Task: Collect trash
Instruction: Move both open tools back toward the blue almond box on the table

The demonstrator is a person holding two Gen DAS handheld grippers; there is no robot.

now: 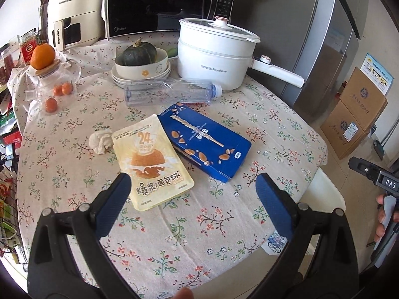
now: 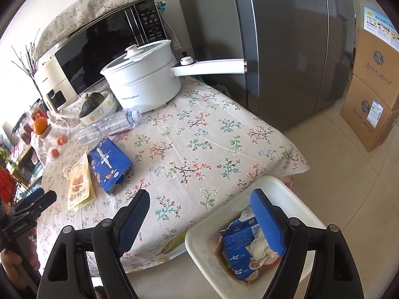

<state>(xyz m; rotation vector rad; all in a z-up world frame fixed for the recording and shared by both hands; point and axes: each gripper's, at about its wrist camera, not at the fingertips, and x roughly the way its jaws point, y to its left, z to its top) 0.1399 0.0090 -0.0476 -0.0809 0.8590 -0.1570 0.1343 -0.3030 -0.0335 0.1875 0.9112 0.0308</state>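
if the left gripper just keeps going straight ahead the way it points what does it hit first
Probably the pale yellow bread-ball snack pouch, lying flat just beyond the open left gripper, with the blue biscuit box beside it; depth is unclear.

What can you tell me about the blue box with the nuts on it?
The flat blue cardboard box lies on its broad side on the flower-patterned tablecloth. Its top shows a long pale stick and scattered brown almonds. One end looks open and slightly squashed. The pale yellow snack pouch overlaps its left edge, and the empty clear plastic bottle lies just behind it. Neither gripper touches it.
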